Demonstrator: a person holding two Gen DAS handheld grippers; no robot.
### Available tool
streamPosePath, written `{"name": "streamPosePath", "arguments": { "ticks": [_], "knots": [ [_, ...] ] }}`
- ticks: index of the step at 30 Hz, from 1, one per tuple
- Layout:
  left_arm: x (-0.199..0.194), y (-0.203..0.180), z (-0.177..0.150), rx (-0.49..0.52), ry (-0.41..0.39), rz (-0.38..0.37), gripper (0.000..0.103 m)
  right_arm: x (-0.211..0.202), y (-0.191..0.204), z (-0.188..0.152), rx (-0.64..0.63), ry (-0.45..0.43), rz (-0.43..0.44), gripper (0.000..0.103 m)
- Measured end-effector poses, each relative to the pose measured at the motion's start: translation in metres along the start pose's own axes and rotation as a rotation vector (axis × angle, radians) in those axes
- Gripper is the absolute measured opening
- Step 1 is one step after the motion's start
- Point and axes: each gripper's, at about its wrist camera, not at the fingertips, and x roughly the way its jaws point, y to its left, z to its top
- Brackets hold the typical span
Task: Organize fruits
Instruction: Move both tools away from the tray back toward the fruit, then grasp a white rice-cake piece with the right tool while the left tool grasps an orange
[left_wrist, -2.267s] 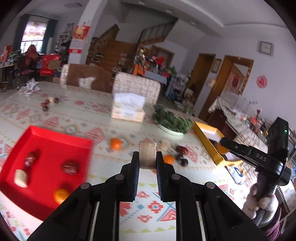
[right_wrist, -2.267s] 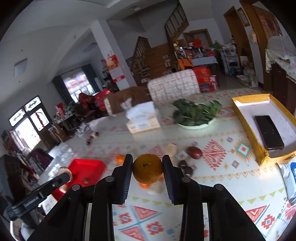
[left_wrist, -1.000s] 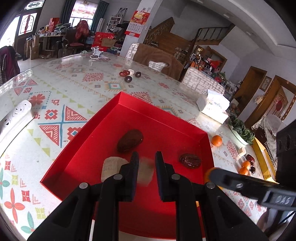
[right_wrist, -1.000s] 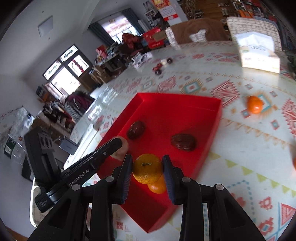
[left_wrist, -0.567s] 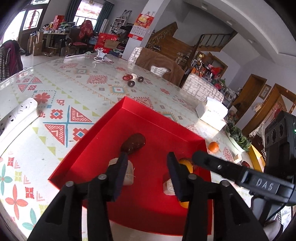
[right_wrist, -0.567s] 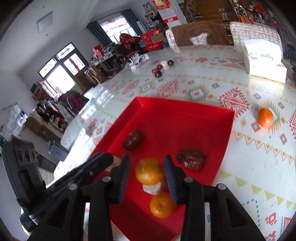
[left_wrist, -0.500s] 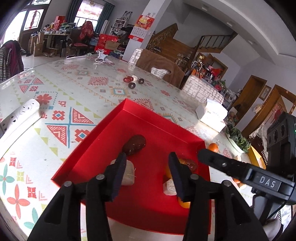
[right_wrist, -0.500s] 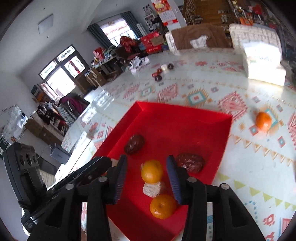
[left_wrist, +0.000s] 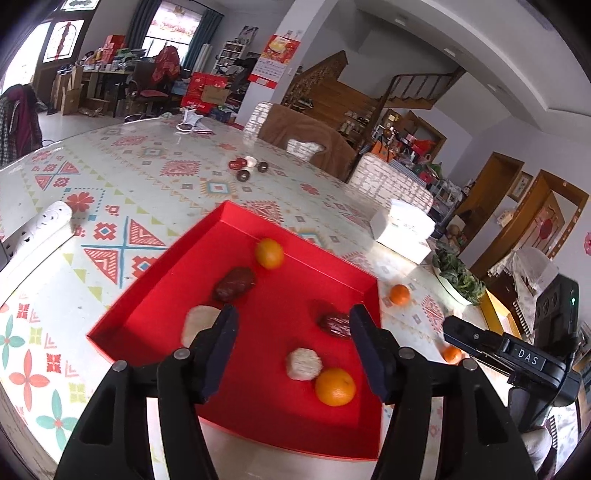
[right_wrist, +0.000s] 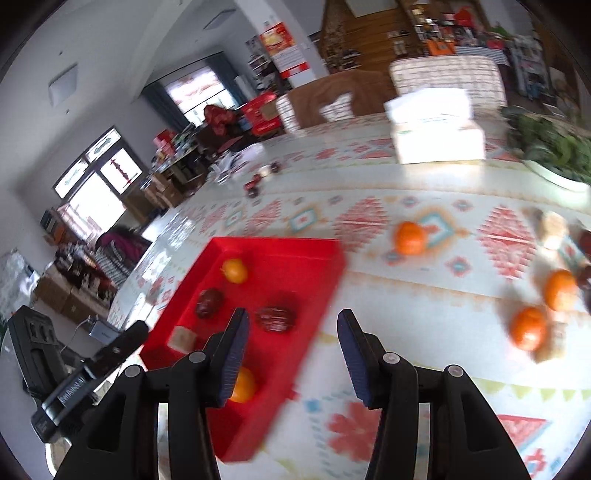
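Observation:
A red tray (left_wrist: 266, 421) lies on the patterned table. It holds two oranges (left_wrist: 335, 386), two dark red dates (left_wrist: 233, 283) and two pale chunks (left_wrist: 303, 364). My left gripper (left_wrist: 293, 338) is open and empty, just above the tray's near side. My right gripper (right_wrist: 291, 341) is open and empty, above the tray's right edge (right_wrist: 317, 314). Loose oranges (right_wrist: 409, 237) lie on the table to the right, with two more (right_wrist: 528, 328) beside pale pieces and dark fruits.
A tissue box (left_wrist: 402, 230) and a plate of greens (left_wrist: 456, 278) stand beyond the tray. A yellow tray's corner (left_wrist: 498, 314) shows at far right. A white power strip (left_wrist: 37, 230) lies left. Small dark fruits (left_wrist: 245, 168) sit far back. The right gripper shows in the left view (left_wrist: 491, 350).
Both grippers opened wide and let go: the pale chunk and the orange now lie in the tray. The released orange rolled to the tray's far side. My right gripper swung right.

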Motion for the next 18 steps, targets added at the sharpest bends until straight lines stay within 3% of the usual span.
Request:
{"name": "streamPosePath", "arguments": {
  "ticks": [12,18],
  "knots": [
    [0.008,-0.069,-0.015,0.095,0.043,-0.067,0.069,-0.104,-0.130,-0.009,0.180,-0.130,-0.193,0.054],
    [0.017,-0.104,-0.027,0.158,0.085,-0.095,0.072,-0.116,-0.168,-0.020,0.237,-0.121,-0.215,0.054]
  ]
}}
